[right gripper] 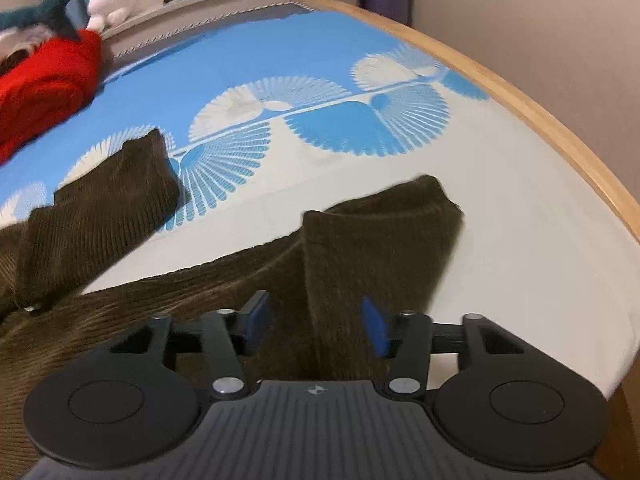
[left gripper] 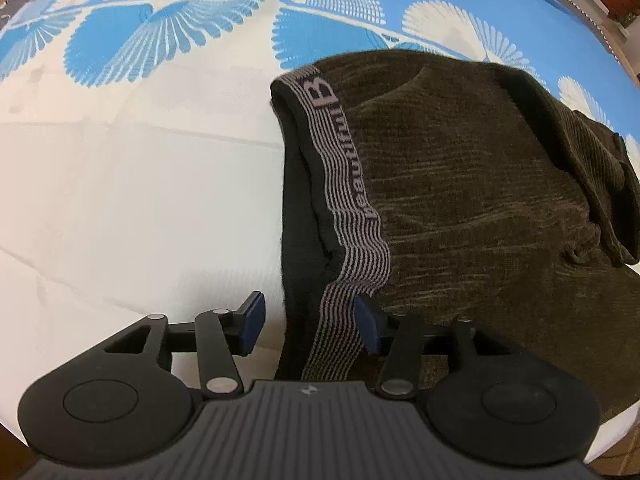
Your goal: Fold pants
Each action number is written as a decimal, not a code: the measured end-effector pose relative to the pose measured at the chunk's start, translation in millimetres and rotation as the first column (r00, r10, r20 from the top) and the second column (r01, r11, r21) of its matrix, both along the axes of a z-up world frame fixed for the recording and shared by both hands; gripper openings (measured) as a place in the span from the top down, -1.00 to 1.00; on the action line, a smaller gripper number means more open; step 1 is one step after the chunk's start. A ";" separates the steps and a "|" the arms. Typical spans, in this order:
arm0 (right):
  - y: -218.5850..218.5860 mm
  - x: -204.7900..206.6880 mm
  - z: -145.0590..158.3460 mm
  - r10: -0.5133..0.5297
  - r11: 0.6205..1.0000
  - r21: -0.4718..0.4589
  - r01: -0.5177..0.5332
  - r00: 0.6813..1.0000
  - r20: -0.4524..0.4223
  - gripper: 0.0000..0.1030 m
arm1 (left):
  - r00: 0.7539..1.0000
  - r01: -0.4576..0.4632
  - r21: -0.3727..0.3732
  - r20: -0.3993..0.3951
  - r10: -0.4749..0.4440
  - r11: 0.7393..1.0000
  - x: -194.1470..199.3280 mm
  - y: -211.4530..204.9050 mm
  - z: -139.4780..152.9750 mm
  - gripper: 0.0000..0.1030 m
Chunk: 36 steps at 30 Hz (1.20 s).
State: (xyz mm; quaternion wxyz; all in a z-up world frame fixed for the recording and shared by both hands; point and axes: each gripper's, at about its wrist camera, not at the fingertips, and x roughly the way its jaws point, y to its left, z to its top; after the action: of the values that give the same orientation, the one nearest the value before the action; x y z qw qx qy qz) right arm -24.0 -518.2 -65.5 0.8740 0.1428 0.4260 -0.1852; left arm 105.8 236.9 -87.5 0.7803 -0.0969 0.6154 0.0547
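Right now my left tongs [left gripper: 308, 326] are spread wide, the striped waistband [left gripper: 352, 216] of the pants [left gripper: 472, 208] running between the blue pads [left gripper: 253, 324] without being pinched. One pad sits on the bare bed at 9 o'clock of the band; the other lies against the band's 3 o'clock edge, over brown fabric.

Right tongs [right gripper: 316, 326] are also spread, jaws either side of a folded-up pant leg [right gripper: 380, 248] that runs away toward 12 o'clock; contact with the pads can't be confirmed, slight blur there.

Pants are dark brown ribbed fabric, lying on the bed sheet [left gripper: 140, 200], which is white near me and blue with white fan print further out. Waistband end is at 11 o'clock in the left view, black lining showing beside it. In the right view the second leg [right gripper: 100, 208] lies at 10 o'clock, well apart from the first, cuff on the blue print.

Wooden bed frame [right gripper: 560, 136] curves along 2 o'clock. Red garment [right gripper: 44, 84] at 10 o'clock at the far edge, plush toys [right gripper: 112, 4] on the ledge behind it.
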 end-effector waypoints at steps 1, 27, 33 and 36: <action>0.4 7.4 -8.5 -0.010 1.000 -0.017 0.010 0.999 -0.040 -0.14 | 1.000 0.004 -0.006 -0.002 -0.004 1.000 -0.3 0.2 -1.5 -0.22; -95.1 -103.1 -56.1 -0.582 0.763 0.191 0.618 0.784 -0.216 0.85 | 0.962 0.258 0.024 -0.098 -0.254 0.966 -10.6 -39.7 -37.6 0.07; -88.8 -97.7 -45.3 -0.635 0.733 0.130 0.668 0.740 -0.221 0.77 | 0.954 0.296 0.058 -0.077 -0.291 0.953 -17.4 -49.6 -34.0 0.20; -81.7 -95.7 -23.0 -0.681 0.723 0.020 0.691 0.717 -0.147 0.72 | 0.958 0.278 0.038 -0.077 -0.275 0.960 -14.8 -43.5 -33.7 0.16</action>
State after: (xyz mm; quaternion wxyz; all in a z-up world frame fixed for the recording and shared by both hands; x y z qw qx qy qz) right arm -119.7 -599.9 -88.5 0.7079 0.3099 0.4048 -0.4888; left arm 91.0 193.3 -121.2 0.7599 0.0110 0.6489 -0.0367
